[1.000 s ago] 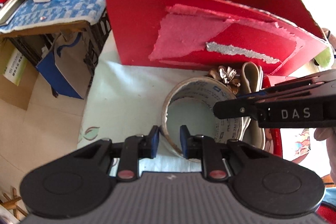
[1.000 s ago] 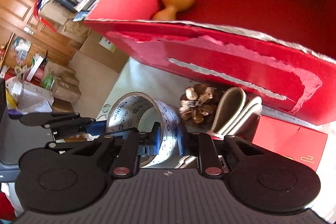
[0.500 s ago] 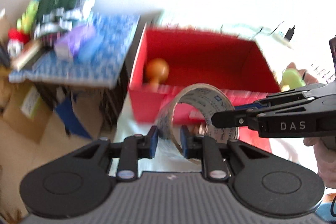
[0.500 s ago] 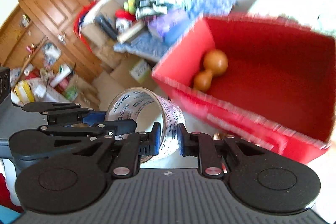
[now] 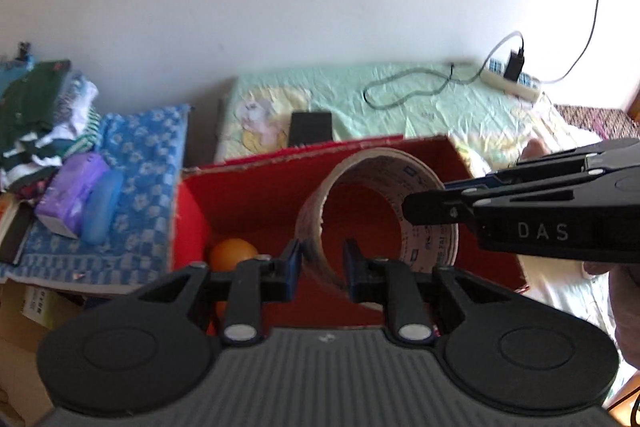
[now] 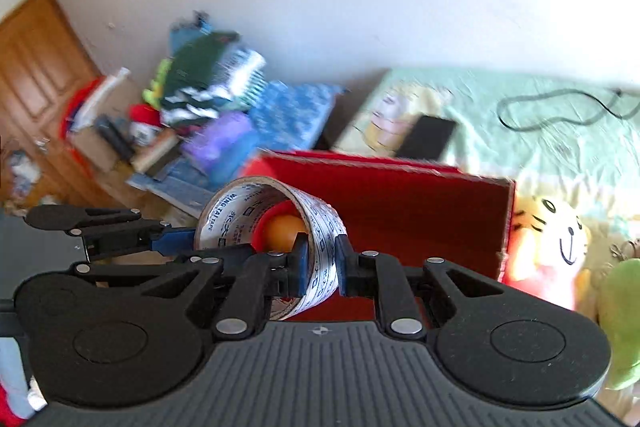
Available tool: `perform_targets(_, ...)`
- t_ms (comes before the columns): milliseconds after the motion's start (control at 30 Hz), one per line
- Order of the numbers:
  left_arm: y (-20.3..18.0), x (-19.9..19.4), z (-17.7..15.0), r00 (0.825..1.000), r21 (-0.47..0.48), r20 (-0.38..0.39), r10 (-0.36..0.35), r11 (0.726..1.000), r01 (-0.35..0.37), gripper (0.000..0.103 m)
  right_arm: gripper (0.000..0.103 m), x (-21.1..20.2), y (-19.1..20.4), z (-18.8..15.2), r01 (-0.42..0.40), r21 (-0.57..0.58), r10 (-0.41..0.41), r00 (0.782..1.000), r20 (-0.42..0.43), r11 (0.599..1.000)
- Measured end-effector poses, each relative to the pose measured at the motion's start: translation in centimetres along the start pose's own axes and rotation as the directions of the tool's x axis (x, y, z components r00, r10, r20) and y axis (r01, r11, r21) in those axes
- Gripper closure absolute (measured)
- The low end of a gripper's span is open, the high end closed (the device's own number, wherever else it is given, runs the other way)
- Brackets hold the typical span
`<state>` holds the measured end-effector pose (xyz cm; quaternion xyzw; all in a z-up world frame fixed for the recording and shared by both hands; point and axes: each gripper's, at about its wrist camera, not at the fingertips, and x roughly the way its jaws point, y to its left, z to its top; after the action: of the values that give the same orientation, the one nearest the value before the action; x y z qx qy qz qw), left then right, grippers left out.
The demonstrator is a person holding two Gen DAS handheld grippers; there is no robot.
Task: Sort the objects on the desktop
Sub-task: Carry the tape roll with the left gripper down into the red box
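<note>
Red box (image 5: 256,203) below; both grippers pinch tape roll (image 5: 384,215) aloft.

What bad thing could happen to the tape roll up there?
Both the left gripper and right gripper pinch only the thin wall of the tape roll, so it might twist or slip. Released carelessly over the red box, it could hit the orange gourd.

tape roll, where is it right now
The wide printed roll of packing tape is in the air above the open red cardboard box, clamped by both the left gripper and the right gripper, with the orange gourd showing through its hole.
</note>
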<state>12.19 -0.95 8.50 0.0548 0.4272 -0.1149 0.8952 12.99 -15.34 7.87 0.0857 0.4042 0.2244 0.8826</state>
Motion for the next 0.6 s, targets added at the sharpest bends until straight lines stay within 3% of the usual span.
perform_targets(133, 0.4, 4.5, -0.2, 0.995, 0.026, -0.097, -0.015, 1.000, 0.018, 0.084, 0.090, 4.4, -1.1, 0.0, 0.058, 0.012, -0.056, 0.993, -0.102, 0.998)
perform_targets(333, 0.6, 8.6, -0.5, 0.978, 0.039, -0.210, -0.001, 0.999, 0.010, 0.084, 0.093, 9.3, -2.5, -0.3, 0.112, 0.031, -0.101, 0.965, -0.241, 0.993)
perform_targets(600, 2.2, 13.1, 0.0, 0.944, 0.003, -0.329, -0.007, 1.000, 0.009, 0.084, 0.093, 12.5, -3.1, 0.2, 0.152, 0.057, -0.125, 0.935, -0.332, 0.987)
